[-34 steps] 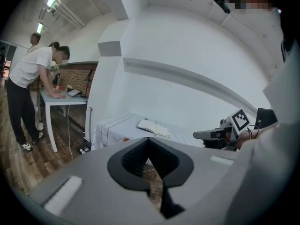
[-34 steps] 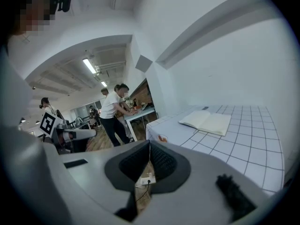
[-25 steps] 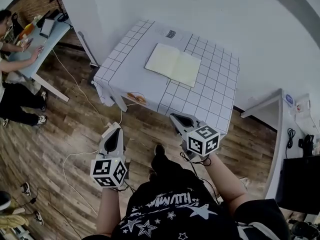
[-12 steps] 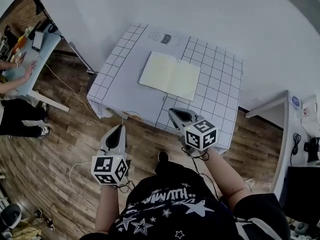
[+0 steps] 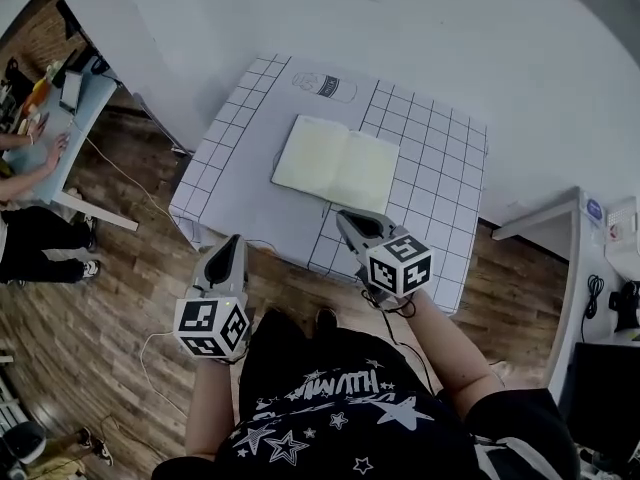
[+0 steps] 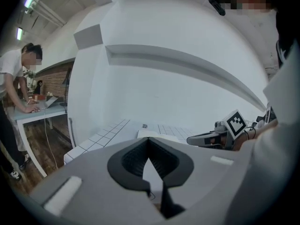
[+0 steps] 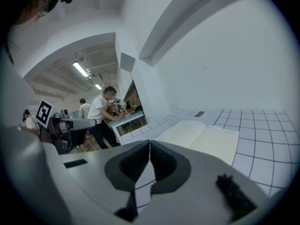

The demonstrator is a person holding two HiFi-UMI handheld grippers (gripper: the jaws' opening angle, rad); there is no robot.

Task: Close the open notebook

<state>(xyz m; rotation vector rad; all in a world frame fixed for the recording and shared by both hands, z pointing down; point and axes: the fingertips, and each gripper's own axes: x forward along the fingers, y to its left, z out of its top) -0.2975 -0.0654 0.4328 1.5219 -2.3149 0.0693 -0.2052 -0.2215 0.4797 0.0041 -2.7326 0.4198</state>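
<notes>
The open notebook (image 5: 336, 164) lies flat with cream pages up in the middle of the white grid-patterned table (image 5: 435, 168). My right gripper (image 5: 345, 218) is shut and empty, its tips over the table's near edge just short of the notebook's right page. My left gripper (image 5: 233, 240) is also shut and empty, and hovers over the floor off the table's near left corner. In the right gripper view the notebook (image 7: 201, 137) spreads just beyond the closed jaws (image 7: 150, 142). Past the shut jaws (image 6: 149, 138) of the left gripper view, the notebook (image 6: 157, 134) shows only as a thin edge.
A small dark printed label (image 5: 325, 85) sits on the table's far side. A person (image 5: 20, 218) leans on a light blue desk (image 5: 70, 108) at the left. A white shelf unit (image 5: 575, 238) stands to the right. A cable (image 5: 150, 338) trails on the wooden floor.
Both grippers have moved forward toward the table. The right one now reaches over its near edge, and the left one is close to the near left corner. The notebook has not moved.
</notes>
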